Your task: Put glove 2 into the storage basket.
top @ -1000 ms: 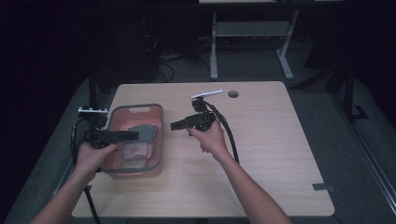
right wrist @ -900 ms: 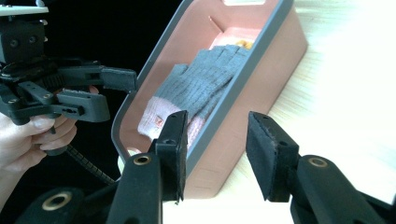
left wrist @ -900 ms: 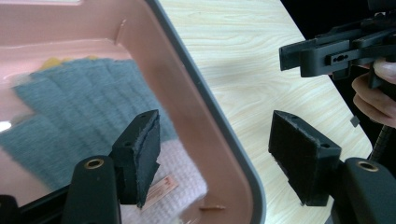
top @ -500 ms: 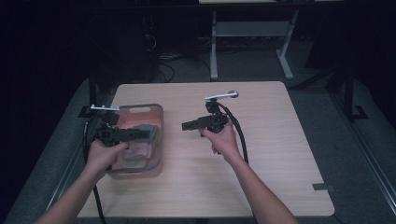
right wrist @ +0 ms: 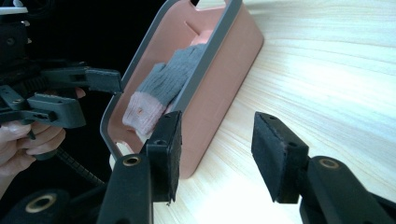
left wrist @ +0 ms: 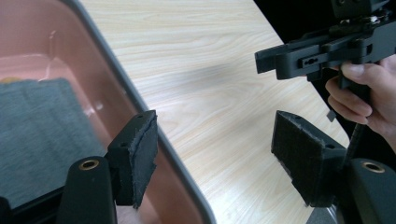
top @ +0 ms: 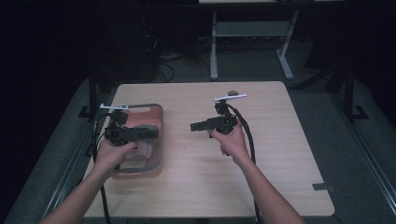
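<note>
the grey sock [right wrist: 180, 77] with a pink cuff already lies inside the pink bin [top: 156, 140] at the left of the high view. the left gripper [top: 152, 134] and the right gripper [top: 195, 126] have just been opening, jaws apart and empty. i think little is left.

From above our side we look forward and down on the whole table [top: 280, 154]. Both gripper cameras sit close, sharing the pink bin [right wrist: 219, 84] at nine o'clock.
</note>
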A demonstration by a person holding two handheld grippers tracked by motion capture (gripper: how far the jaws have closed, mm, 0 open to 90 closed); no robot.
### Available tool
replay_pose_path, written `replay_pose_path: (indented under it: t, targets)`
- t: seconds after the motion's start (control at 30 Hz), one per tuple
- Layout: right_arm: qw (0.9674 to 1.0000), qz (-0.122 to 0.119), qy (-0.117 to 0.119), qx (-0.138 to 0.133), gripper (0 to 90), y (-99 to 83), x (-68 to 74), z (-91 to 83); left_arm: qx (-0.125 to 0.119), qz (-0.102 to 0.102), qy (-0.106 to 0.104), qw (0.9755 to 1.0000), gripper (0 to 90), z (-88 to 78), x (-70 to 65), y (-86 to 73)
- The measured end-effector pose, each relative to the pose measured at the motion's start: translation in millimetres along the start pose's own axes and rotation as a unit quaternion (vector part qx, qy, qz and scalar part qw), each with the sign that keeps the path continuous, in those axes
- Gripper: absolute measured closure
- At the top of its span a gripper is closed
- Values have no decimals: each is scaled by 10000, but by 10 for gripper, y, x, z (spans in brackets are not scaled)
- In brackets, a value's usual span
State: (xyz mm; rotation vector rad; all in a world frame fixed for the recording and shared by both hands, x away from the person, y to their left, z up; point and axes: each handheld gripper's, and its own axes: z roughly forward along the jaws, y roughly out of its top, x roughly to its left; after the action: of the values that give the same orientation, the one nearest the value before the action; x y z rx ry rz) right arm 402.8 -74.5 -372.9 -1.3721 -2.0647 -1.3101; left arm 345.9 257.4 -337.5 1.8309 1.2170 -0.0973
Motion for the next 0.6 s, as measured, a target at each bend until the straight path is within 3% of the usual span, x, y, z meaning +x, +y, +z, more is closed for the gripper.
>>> replay_pose_path:
  t: [0.4, 0.6]
  targets:
    - [9999, 102, -28, -75, 503, -80, -111, -157, -28, 82, -139, 9999, 308, 135, -114, 5]
    - [9998, 150, -55, -115, 497, -131, -176, -214, 91, 208, -232, 9995, 306, 234, -204, -8]
